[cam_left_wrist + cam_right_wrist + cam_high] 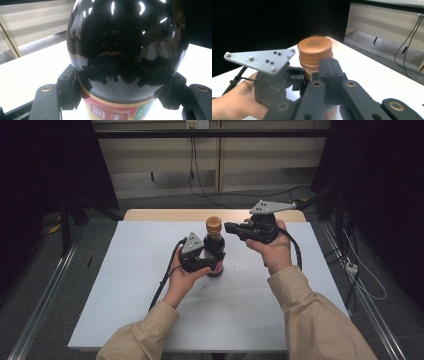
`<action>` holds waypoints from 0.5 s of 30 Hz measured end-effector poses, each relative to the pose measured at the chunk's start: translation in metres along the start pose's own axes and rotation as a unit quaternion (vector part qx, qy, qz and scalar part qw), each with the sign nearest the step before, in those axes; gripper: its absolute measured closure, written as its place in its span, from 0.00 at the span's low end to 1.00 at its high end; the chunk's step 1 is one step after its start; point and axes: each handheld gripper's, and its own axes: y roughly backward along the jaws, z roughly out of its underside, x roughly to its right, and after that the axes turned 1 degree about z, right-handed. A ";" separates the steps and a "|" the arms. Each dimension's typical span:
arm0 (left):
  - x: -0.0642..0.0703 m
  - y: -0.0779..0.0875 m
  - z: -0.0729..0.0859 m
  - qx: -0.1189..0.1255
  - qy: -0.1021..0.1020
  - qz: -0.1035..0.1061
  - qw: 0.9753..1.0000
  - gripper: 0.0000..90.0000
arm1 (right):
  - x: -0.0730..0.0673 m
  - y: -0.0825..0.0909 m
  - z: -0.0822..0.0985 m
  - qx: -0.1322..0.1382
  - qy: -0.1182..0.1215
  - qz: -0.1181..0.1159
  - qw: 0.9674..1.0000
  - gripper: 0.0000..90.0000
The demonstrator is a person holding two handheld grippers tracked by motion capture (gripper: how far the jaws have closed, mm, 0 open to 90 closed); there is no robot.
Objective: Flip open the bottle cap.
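A dark glass sauce bottle point(215, 249) with an orange-brown cap point(213, 224) stands upright near the middle of the white table top point(125, 285). My left gripper point(213, 262) is shut on the bottle's body from the left, just above the red label. In the left gripper view the glossy bottle point(125, 45) sits between both pads of the left gripper point(125, 98). My right gripper point(228, 226) is level and shut with nothing in it. Its tips are just right of the cap. In the right gripper view the joined jaws of the right gripper point(329, 62) end against the cap point(315, 48); contact is unclear.
Bare white surface lies all around the bottle. A wooden table edge point(165, 214) runs along the back. Beyond it are a grey floor with cables point(200, 190) and dark stands at both sides. Metal rails point(45, 295) flank the table.
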 end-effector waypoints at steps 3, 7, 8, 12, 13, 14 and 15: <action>-0.001 0.000 0.000 -0.002 -0.002 0.001 1.000 0.35 | 0.000 -0.001 0.001 0.000 -0.001 -0.002 1.000 1.00; 0.000 0.000 0.000 0.001 0.001 0.000 1.000 0.35 | -0.001 -0.003 0.002 -0.004 0.002 -0.004 1.000 1.00; 0.000 0.000 0.000 0.001 0.001 -0.001 1.000 0.35 | -0.002 -0.004 0.002 -0.008 0.002 -0.004 1.000 1.00; 0.001 0.000 0.001 0.003 0.001 -0.001 1.000 0.35 | -0.003 -0.007 0.003 -0.012 0.004 -0.002 1.000 1.00; 0.000 0.000 0.001 0.003 0.000 -0.001 1.000 0.35 | -0.003 -0.007 0.004 -0.012 0.004 -0.002 1.000 1.00; 0.000 0.000 0.001 0.001 -0.003 -0.001 1.000 0.35 | -0.002 -0.007 0.004 -0.014 0.003 -0.002 1.000 1.00; 0.000 0.000 0.001 0.001 -0.003 -0.002 1.000 0.35 | -0.002 -0.008 0.004 -0.016 0.004 0.000 1.000 1.00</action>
